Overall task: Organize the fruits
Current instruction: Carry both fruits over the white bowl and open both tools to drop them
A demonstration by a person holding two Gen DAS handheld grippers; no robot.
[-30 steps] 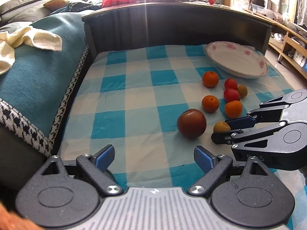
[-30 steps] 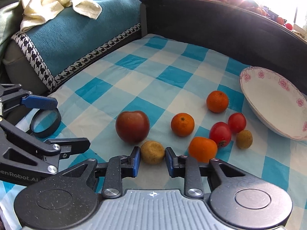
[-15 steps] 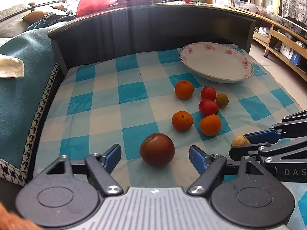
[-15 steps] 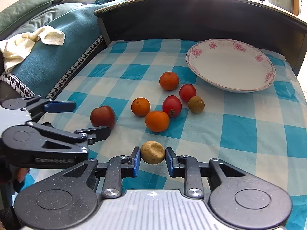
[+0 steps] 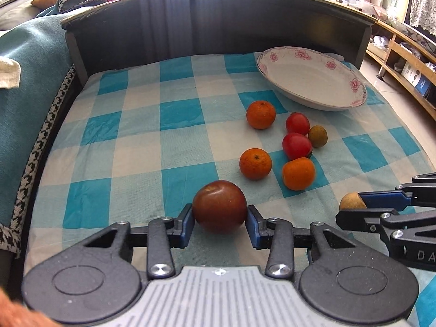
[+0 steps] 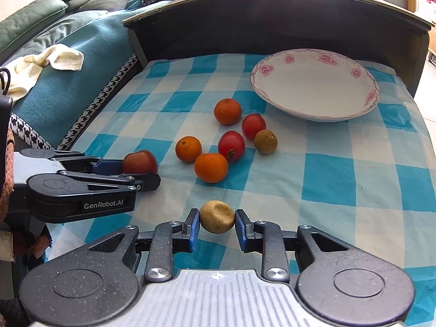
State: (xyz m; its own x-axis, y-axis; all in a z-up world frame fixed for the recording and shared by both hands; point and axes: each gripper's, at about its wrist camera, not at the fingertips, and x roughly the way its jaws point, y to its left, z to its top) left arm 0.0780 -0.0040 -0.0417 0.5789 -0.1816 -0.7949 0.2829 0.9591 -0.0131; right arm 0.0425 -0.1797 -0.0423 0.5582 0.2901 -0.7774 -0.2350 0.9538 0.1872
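Observation:
My left gripper (image 5: 220, 224) is shut on a large dark red fruit (image 5: 219, 206), which also shows in the right wrist view (image 6: 139, 162). My right gripper (image 6: 217, 224) is shut on a small tan fruit (image 6: 217, 217), held just above the cloth; it also shows in the left wrist view (image 5: 351, 201). Three oranges (image 5: 260, 114) (image 5: 255, 163) (image 5: 298, 173), two red fruits (image 5: 297, 123) (image 5: 296, 145) and a small brown fruit (image 5: 317, 136) lie loose on the checked cloth. An empty white floral plate (image 5: 340, 100) sits at the far right.
A dark headboard-like wall (image 5: 218, 21) runs behind the blue-and-white checked cloth (image 5: 136, 141). A teal blanket with houndstooth trim (image 5: 30, 87) lies along the left. Wooden shelves (image 5: 403, 54) stand at the right.
My left gripper has moved forward and shut on the dark red fruit. My right gripper still holds the tan fruit, with little movement over the last half second.

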